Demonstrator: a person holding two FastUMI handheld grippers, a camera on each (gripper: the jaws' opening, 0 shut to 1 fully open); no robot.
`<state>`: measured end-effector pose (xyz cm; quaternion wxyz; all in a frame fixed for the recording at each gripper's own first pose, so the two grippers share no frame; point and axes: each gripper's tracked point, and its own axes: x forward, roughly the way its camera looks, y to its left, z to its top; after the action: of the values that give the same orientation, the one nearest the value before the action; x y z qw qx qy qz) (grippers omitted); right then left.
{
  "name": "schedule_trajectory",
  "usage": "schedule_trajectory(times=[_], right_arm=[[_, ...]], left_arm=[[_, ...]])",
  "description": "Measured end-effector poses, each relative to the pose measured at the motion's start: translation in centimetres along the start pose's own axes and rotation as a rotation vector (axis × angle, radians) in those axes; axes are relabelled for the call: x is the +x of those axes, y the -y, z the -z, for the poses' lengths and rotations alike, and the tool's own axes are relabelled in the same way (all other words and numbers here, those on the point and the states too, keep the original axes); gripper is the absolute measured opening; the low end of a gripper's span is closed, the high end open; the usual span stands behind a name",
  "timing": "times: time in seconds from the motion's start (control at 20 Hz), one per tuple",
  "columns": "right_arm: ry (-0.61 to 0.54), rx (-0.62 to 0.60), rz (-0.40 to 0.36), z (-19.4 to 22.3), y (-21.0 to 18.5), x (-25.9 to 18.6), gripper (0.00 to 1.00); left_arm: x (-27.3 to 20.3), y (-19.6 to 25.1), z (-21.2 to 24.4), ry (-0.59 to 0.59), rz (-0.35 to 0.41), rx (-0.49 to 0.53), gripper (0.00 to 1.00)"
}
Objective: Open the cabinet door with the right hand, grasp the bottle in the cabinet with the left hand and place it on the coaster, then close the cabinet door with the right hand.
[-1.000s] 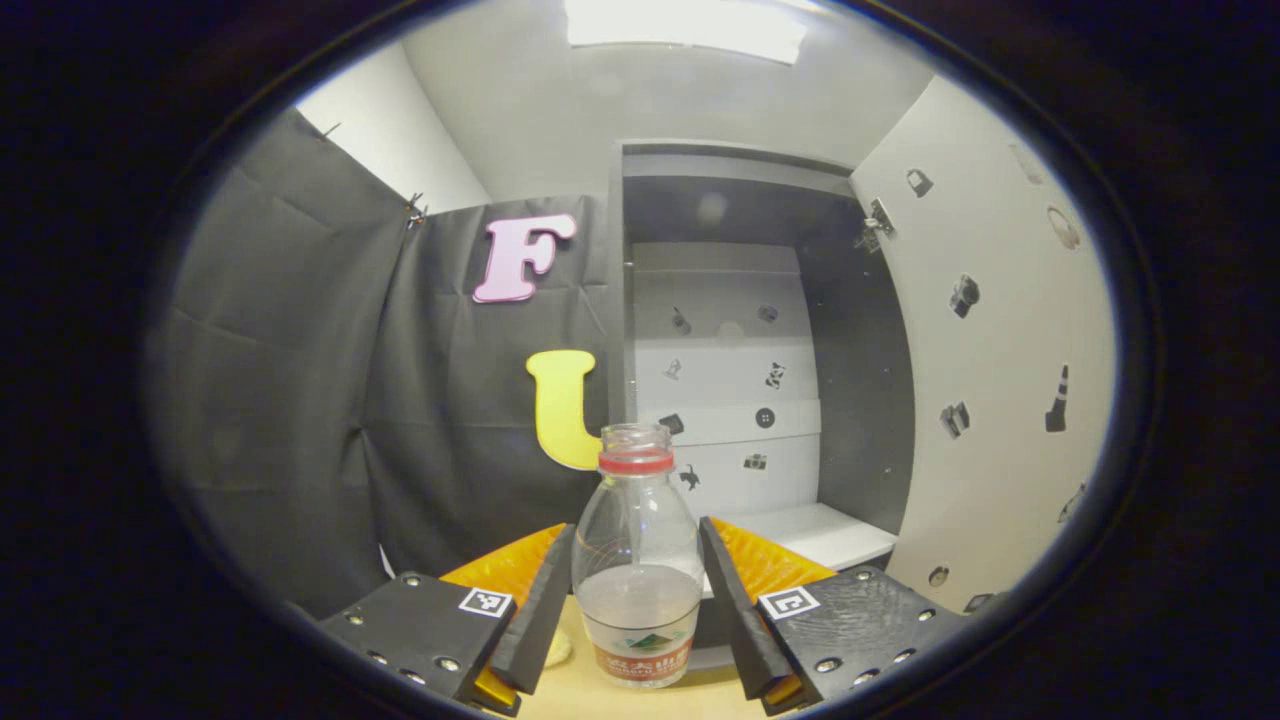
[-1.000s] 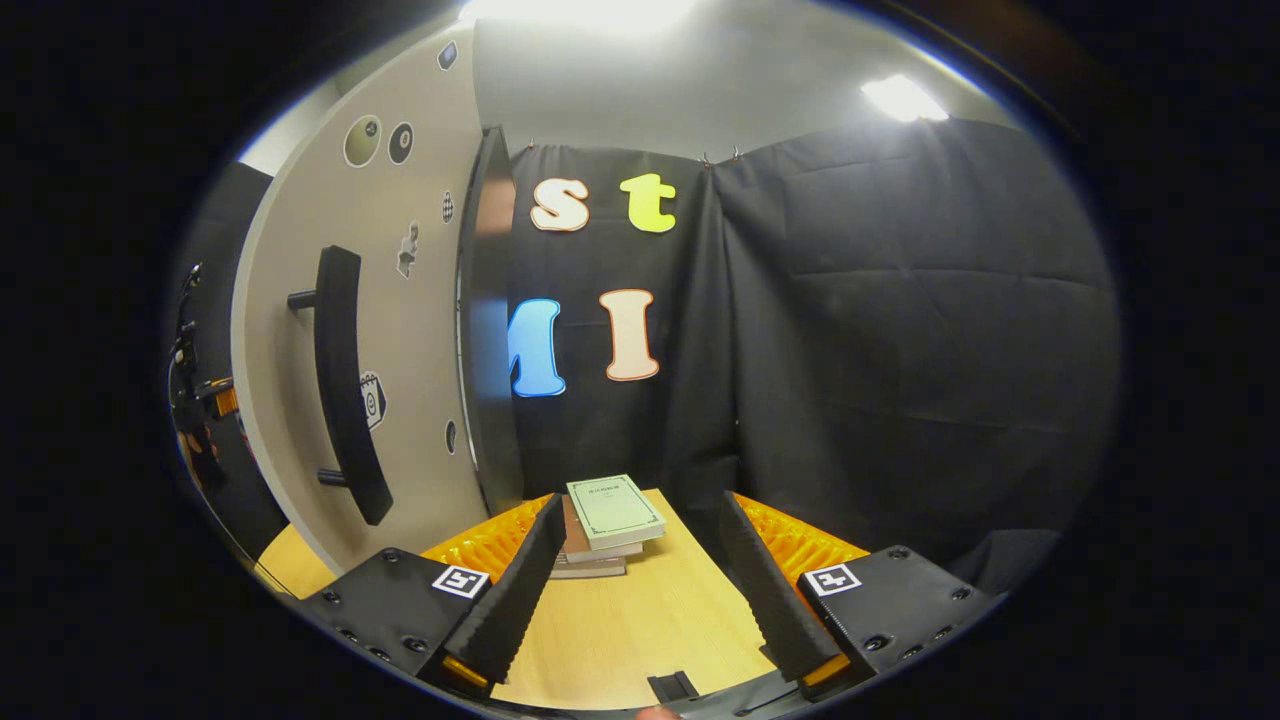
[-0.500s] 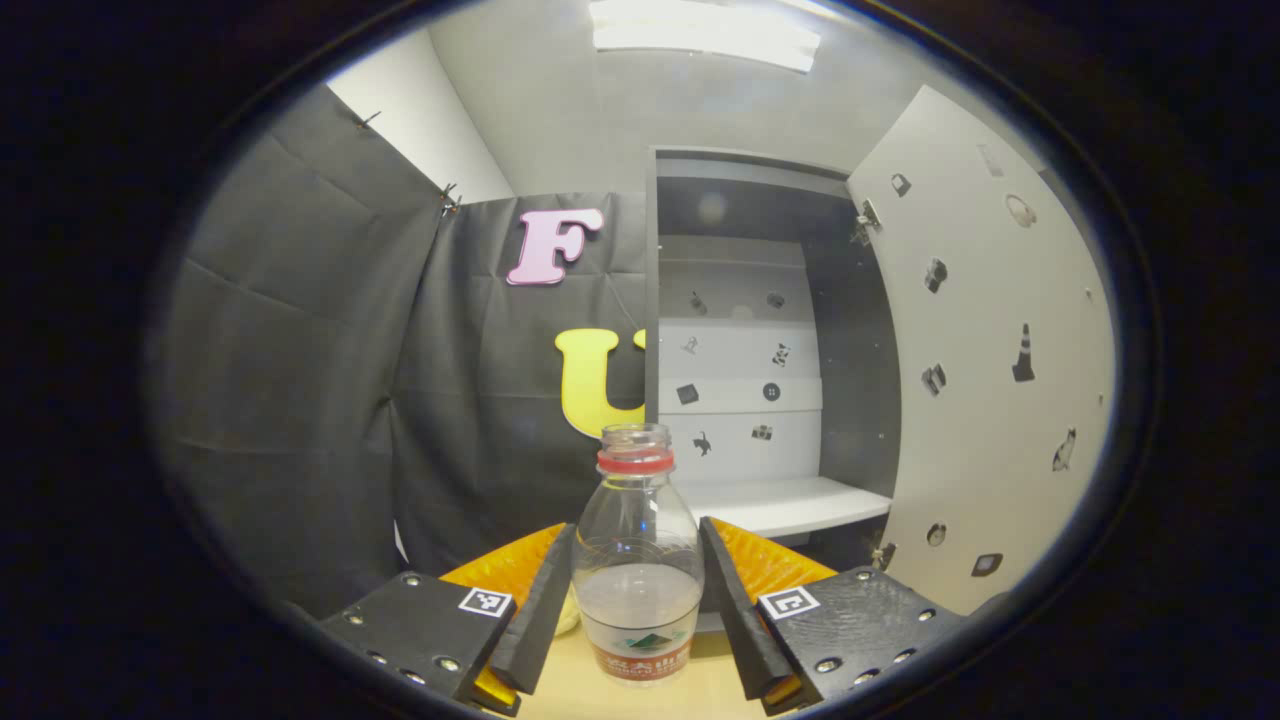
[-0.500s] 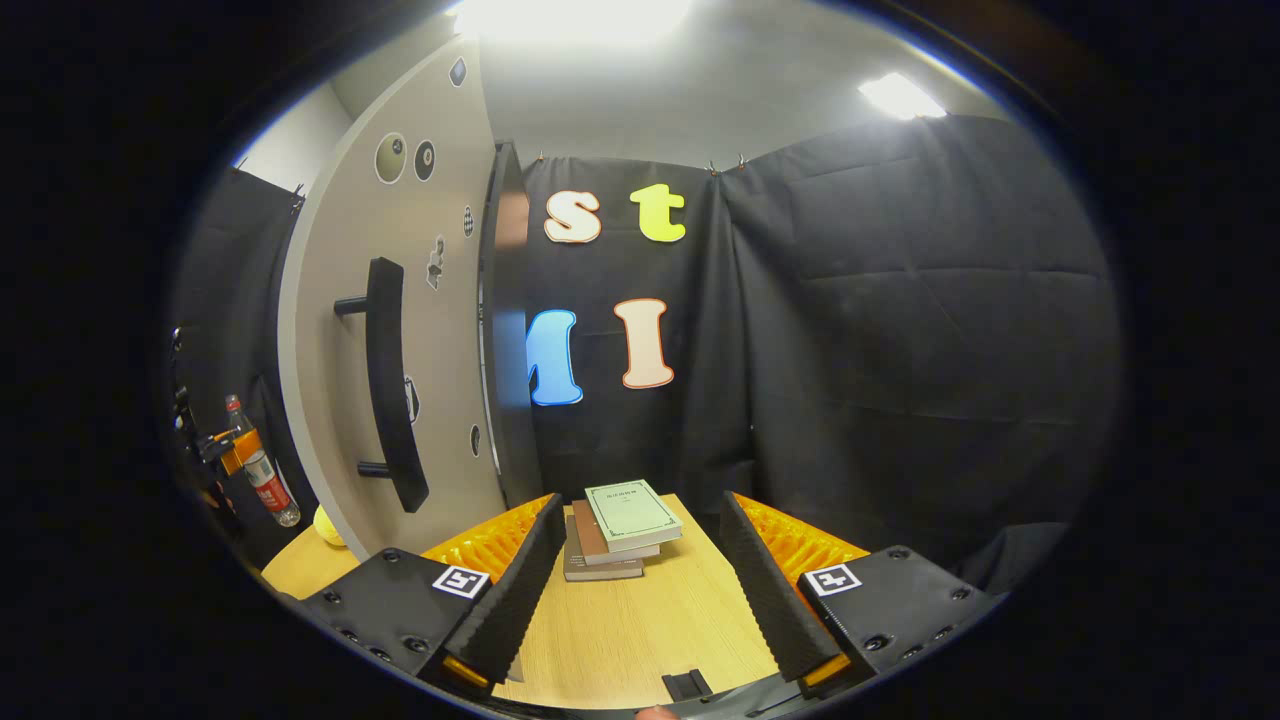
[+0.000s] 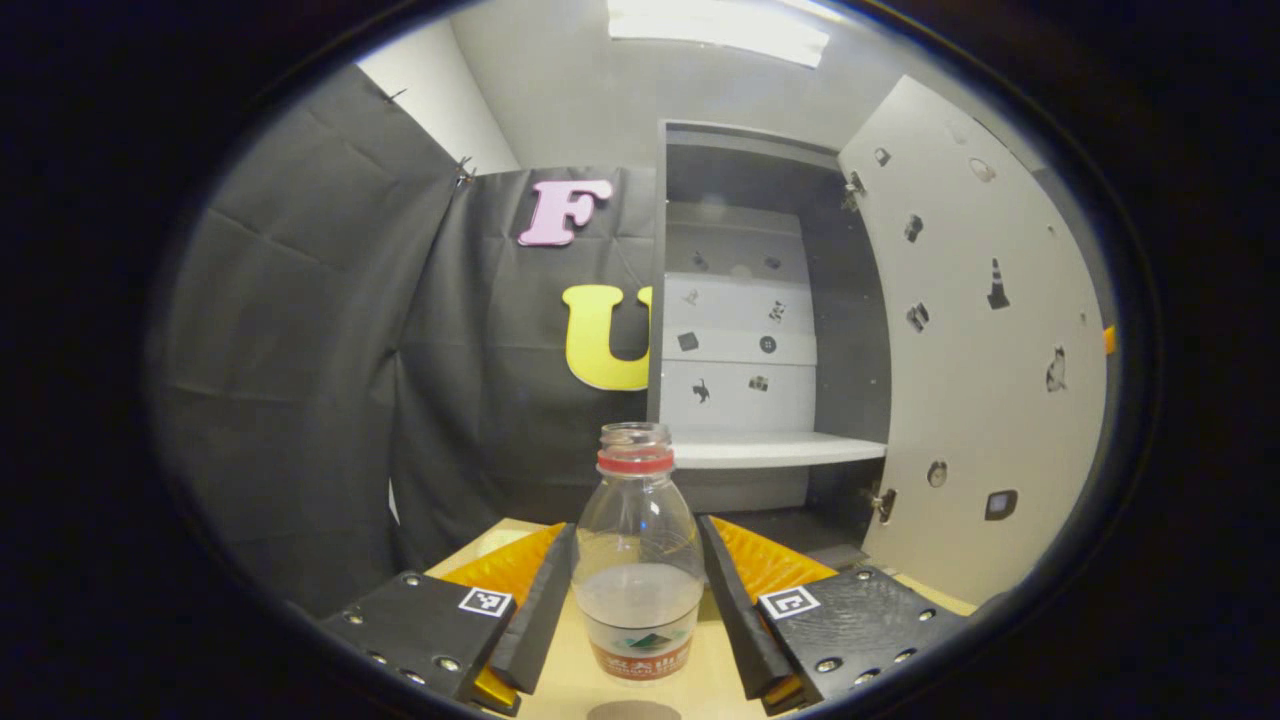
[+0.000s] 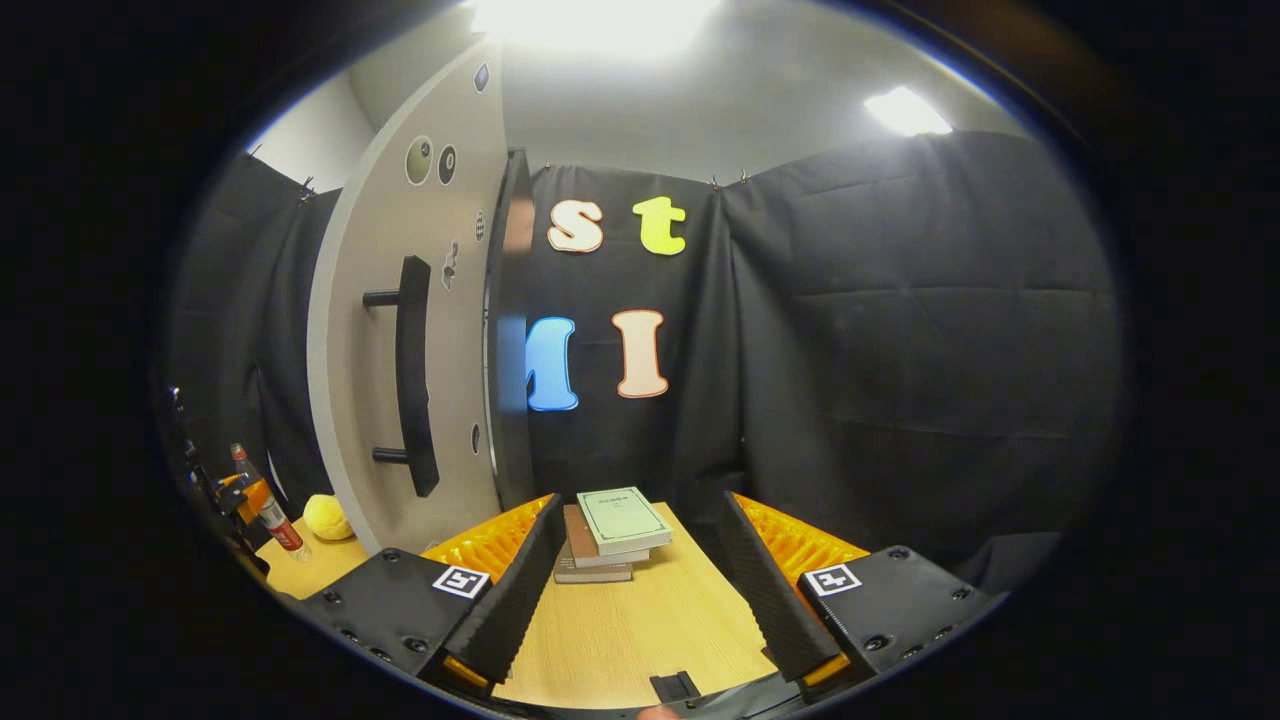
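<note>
Left gripper (image 5: 637, 600) clamps the bottle (image 5: 637, 580) upright, clear of the cabinet (image 5: 765, 300), probably above the coaster (image 5: 633, 711); right gripper (image 6: 640, 590) gapes, idle.

Wooden table (image 6: 640, 625): stacked books (image 6: 610, 530) at far end, yellow ball (image 6: 326, 516) beside cabinet door (image 6: 400, 350).

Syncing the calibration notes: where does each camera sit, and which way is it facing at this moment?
Left gripper view: rides the left claw, facing the open cabinet and the door's inner face; its fingers clamp the bottle.
Right gripper view: rides the right claw, facing the black cloth wall and a book stack over the wooden table; its fingers are open and empty.
Shared: the door and the bottle, seen at far left in the right gripper view.
</note>
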<state>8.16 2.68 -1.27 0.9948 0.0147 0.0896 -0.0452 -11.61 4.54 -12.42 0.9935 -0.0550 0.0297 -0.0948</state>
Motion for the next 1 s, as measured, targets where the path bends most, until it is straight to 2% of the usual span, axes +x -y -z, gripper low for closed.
schedule_trajectory(times=[0.05, 0.1, 0.15, 0.2, 0.25, 0.4, 0.5, 0.65, 0.7, 0.75, 0.9, 1.0], right_arm=[[-0.001, 0.002, 0.000, 0.1, 0.0, 0.0, 0.94], [-0.003, 0.001, 0.001, 0.3, 0.0, 0.1, 0.98], [-0.006, -0.005, 0.005, 0.5, 0.1, 0.0, 0.94], [-0.008, -0.010, 0.006, 0.6, 0.1, 0.1, 0.99], [-0.010, -0.013, 0.005, 0.8, 0.1, 0.0, 0.99], [-0.024, -0.009, 0.004, 1.7, 0.0, 0.0, 0.99], [-0.040, -0.006, 0.004, 2.4, 0.0, 0.0, 0.99], [-0.055, -0.020, 0.016, 2.9, 0.4, 0.0, 0.99], [-0.058, -0.021, 0.019, 3.1, 0.4, 0.0, 0.94], [-0.061, -0.018, 0.021, 3.1, 0.4, 0.1, 0.99], [-0.068, -0.022, 0.022, 3.4, 0.3, 0.1, 0.99], [-0.077, -0.031, 0.019, 3.7, 0.1, 0.3, 0.99]], left_arm=[[-0.1, 0.0, 1.1, -0.010, -0.001, -0.006, 0.74], [-0.3, -0.1, 2.1, -0.019, -0.003, -0.015, 0.74], [-0.3, -0.2, 3.0, -0.027, -0.006, -0.023, 0.75], [-0.5, -0.2, 3.9, -0.031, -0.010, -0.031, 0.77], [-0.7, -0.3, 4.6, -0.032, -0.012, -0.036, 0.72], [-0.7, -0.8, 7.0, -0.039, -0.025, -0.017, 0.75], [-0.6, -1.1, 8.9, -0.063, -0.034, -0.006, 0.72], [-0.7, -1.2, 11.7, -0.099, -0.042, -0.021, 0.74], [-0.6, -1.2, 12.7, -0.112, -0.049, -0.020, 0.75], [-0.8, -1.3, 13.5, -0.121, -0.057, -0.013, 0.75], [-0.8, -1.2, 15.7, -0.143, -0.065, 0.010, 0.72], [-0.8, -1.5, 16.7, -0.162, -0.071, 0.021, 0.75]])
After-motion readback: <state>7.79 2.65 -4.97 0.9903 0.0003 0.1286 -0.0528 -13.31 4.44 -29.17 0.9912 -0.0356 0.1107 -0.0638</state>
